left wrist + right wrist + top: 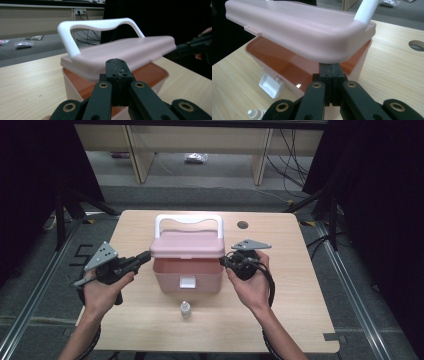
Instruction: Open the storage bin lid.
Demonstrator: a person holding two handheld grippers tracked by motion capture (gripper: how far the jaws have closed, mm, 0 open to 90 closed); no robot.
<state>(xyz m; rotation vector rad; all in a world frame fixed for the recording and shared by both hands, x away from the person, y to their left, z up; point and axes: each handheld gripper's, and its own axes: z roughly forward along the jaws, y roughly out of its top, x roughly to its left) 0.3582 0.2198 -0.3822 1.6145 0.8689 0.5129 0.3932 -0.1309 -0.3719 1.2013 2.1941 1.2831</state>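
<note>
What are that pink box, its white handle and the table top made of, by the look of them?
The pink box looks like moulded plastic: smooth, matt, rounded corners on its lid, with an orange insert inside. The white handle seems glossier plastic, catching soft highlights. The table shows pale wood grain with a flat, even sheen, so probably laminate rather than solid wood, though that stays uncertain.

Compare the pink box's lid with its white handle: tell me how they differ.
The lid is pale pink; the handle is white. The lid is a broad, flat slab with rounded corners; the handle is a thin arch with a wavy top bar. The lid sits lifted at its front, showing the orange-brown inside of the box; the handle stands upright above it. Both look like smooth plastic, and the handle's ends meet the lid's sides.
</note>
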